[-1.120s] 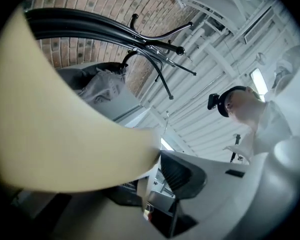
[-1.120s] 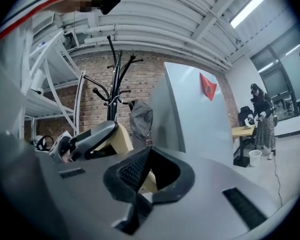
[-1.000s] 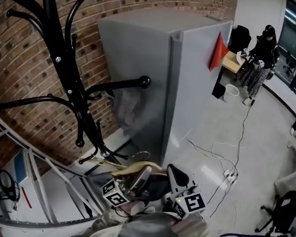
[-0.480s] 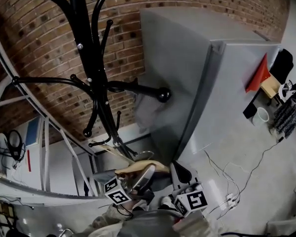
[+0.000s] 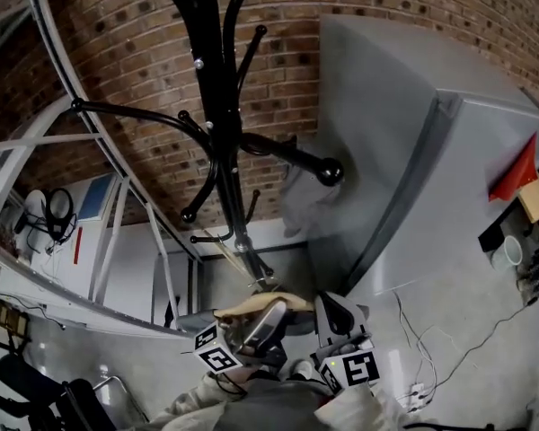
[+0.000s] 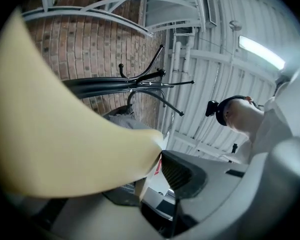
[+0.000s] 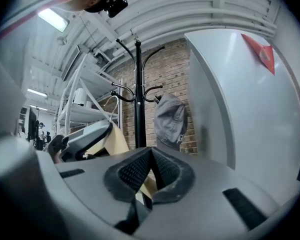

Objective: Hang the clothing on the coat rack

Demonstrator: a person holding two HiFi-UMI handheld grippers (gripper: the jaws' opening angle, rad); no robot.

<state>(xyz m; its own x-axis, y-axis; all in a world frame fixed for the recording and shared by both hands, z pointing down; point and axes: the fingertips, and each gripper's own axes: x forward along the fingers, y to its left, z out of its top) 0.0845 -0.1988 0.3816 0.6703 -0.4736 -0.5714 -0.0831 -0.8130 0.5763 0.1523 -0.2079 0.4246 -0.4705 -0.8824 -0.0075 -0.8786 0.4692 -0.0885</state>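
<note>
Coat rack [image 5: 217, 106], brick wall [image 5: 126, 52] shifted right; left tool [image 5: 269, 314], just opening, and right tool [image 5: 334, 312] grip hanger [image 5: 241, 311].

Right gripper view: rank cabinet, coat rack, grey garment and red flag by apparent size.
1. cabinet, fills the right side.
2. coat rack, tallest after it but thin.
3. grey garment hanging on the rack; by filled area it may rival the rack, unsure.
4. red flag, smallest.

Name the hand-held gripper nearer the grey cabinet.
Right. The right hand-held gripper sits just below the grey cabinet; the left hand-held gripper is farther left, under the coat rack.
</note>
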